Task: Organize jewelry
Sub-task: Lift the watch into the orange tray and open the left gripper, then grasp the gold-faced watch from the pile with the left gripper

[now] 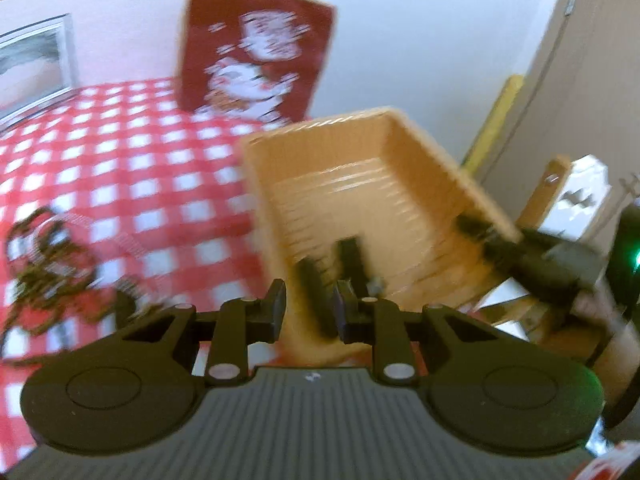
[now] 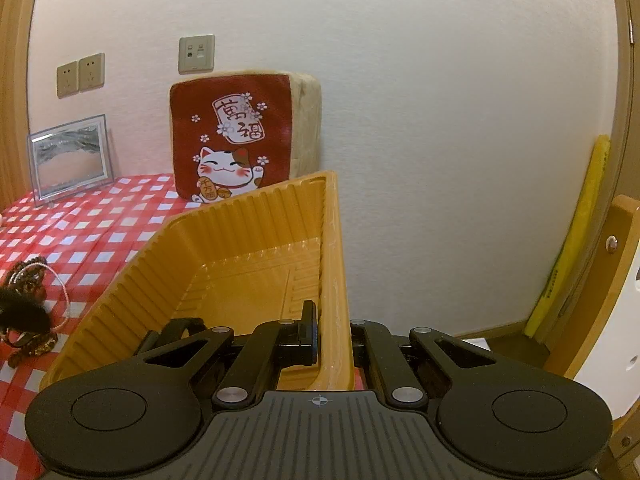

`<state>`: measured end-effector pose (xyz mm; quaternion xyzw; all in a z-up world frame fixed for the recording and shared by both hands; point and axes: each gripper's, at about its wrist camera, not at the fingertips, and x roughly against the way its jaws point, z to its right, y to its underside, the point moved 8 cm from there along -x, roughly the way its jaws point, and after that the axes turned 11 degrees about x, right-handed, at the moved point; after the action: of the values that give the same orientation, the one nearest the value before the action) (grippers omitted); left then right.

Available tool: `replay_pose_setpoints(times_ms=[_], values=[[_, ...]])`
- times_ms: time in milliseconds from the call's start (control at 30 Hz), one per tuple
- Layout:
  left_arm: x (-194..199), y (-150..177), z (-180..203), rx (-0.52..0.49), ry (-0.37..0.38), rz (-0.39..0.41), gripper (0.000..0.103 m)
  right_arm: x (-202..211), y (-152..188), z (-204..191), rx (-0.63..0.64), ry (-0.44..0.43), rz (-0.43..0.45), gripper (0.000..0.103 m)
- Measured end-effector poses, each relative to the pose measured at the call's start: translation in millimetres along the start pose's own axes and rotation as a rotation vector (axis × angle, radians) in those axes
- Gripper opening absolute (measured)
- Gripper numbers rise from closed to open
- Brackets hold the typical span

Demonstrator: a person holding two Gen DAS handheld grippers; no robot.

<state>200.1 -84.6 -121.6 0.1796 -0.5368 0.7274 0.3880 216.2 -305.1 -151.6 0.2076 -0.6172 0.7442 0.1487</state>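
An orange ribbed plastic tray (image 1: 360,152) (image 2: 240,232) stands tilted on the red-and-white checked tablecloth (image 2: 80,232). My right gripper (image 2: 332,320) (image 1: 480,232) is shut on the tray's right wall, one finger inside and one outside. In the blurred left wrist view, my left gripper (image 1: 310,296) hovers at the tray's near wall with a narrow gap between its fingers. A black band (image 1: 352,256) (image 2: 184,328) lies inside the tray beyond them, and the pads do not press on it. A pile of dark bead bracelets and a white bead strand (image 1: 48,256) (image 2: 28,308) lies left of the tray.
A red lucky-cat cushion (image 2: 232,140) (image 1: 256,52) leans on the wall behind the tray. A framed picture (image 2: 70,156) stands at the back left. A wooden chair (image 2: 616,280) and a yellow strip (image 2: 580,240) are off the table's right edge.
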Motion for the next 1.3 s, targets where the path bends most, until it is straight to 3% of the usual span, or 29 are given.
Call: replay_pose_setpoints(times_ms=[167, 600, 1033, 1133, 1300], values=[[2.1, 19.2, -50.7, 0.006, -0.164, -0.026, 0.021, 0.6, 0.5, -0.4, 0.004, 0.001, -0.002, 0.004], [-6.3, 11.3, -94.7, 0.021, -0.314, 0.010, 0.024, 2.2, 1.1, -1.0, 0.008, 0.005, -0.008, 0.004], [-23.0, 4.7, -100.4, 0.009, -0.324, 0.000, 0.023, 2.5, 0.9, -0.9, 0.009, 0.005, -0.008, 0.004], [-25.8, 5.1, -102.1, 0.016, -0.318, -0.013, 0.014, 2.7, 0.8, -1.1, 0.010, 0.005, -0.007, 0.004], [-18.6, -3.7, -102.2, 0.017, -0.310, 0.008, 0.014, 2.8, 0.8, -1.1, 0.010, 0.005, -0.007, 0.004]])
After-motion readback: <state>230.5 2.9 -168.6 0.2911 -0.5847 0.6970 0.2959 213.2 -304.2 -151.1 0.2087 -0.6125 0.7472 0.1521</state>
